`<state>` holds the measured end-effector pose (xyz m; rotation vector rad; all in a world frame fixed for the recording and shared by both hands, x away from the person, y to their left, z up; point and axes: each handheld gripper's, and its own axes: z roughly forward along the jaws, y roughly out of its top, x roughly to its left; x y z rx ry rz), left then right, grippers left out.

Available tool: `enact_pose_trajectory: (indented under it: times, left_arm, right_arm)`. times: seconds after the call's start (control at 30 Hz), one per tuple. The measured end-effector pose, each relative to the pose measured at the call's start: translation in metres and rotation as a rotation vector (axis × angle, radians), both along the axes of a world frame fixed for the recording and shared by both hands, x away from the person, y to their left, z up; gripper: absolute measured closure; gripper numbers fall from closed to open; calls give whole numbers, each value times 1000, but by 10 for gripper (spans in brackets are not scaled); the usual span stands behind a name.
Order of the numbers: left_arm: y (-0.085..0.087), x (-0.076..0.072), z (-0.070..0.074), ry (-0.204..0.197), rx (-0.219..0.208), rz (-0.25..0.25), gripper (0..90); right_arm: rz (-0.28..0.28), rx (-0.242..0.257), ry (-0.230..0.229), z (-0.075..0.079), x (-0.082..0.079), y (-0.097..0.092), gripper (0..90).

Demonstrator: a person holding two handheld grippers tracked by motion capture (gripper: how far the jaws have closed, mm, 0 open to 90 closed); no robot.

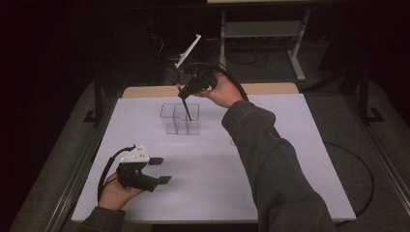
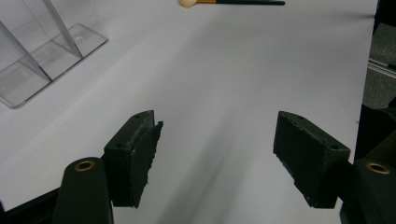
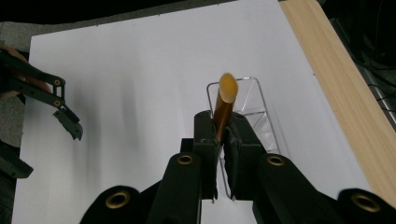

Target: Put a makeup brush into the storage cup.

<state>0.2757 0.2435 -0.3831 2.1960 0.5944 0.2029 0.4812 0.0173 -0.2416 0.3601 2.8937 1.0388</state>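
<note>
The right gripper [image 3: 223,135] is closed on a thin brush [image 3: 224,105] and holds it above the clear organizer [image 1: 180,119], which stands on the white surface [image 1: 270,164] toward its far side. In the right gripper view the brush end that points at the camera is a rounded amber-yellow tip, and the shaft below it goes down between the two black pads. In the high view the lower part of the brush looks dark and thin, and it reaches down into the organizer near the middle dividing wall; I cannot tell which compartment it is in. The organizer is transparent plastic with several upright compartments.

The left gripper [image 2: 215,154] is open with nothing between its pads, and it rests low near the front left part of the surface, well apart from the organizer. A second brush [image 2: 233,2], with a pale round tip, an orange band and a dark handle, lies flat on the surface. I cannot read any brand, label or writing on these things.
</note>
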Motion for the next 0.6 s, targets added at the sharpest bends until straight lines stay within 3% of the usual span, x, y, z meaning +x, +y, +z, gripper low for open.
enact_pose_trajectory:
  times: [0.6]
  left_arm:
    - [3,-1,1,1,-5,6,288]
  right_arm:
    - [-17,-23,-24,5,21,26,832]
